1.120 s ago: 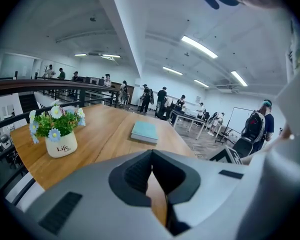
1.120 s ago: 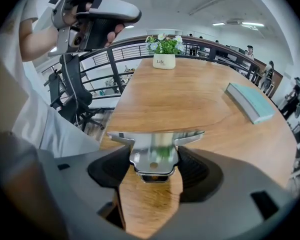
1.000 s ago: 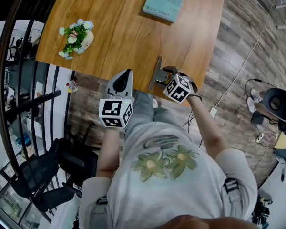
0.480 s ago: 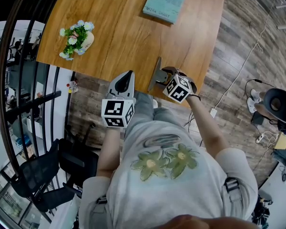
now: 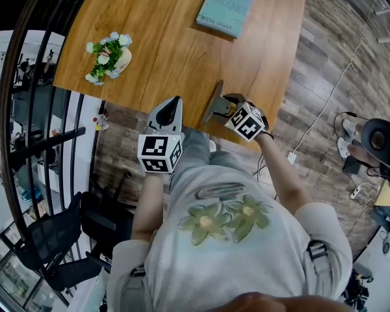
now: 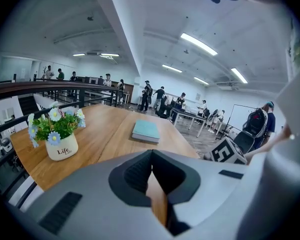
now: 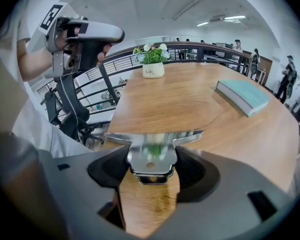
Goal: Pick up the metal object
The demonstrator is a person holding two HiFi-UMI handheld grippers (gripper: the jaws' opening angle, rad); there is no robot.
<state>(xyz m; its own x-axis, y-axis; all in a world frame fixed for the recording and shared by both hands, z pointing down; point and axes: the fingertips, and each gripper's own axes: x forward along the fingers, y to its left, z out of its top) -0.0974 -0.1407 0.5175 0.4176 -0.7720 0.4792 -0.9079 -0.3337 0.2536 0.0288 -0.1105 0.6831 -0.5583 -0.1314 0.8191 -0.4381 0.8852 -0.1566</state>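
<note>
My right gripper [image 5: 229,106] is shut on the metal object [image 5: 212,103], a shiny flat piece with a wide blade, over the near edge of the wooden table [image 5: 175,51]. In the right gripper view the metal object [image 7: 152,151] sits clamped between the dark pads, with my right gripper [image 7: 151,160] pointing across the tabletop. Whether the blade touches the wood is unclear. My left gripper [image 5: 171,104] hovers just off the table's near edge, to the left of the metal object. In its own view my left gripper [image 6: 151,159] is shut, tips together, with nothing between them.
A small pot of flowers [image 5: 108,56] stands at the table's left side and a teal book [image 5: 226,6] lies at the far side. A dark railing [image 5: 26,109] and an office chair [image 5: 52,239] are to the left. People stand in the background beyond the table.
Almost nothing has changed. The head view has shifted slightly, and both grippers keep their places with the metal object still held in the right one.
</note>
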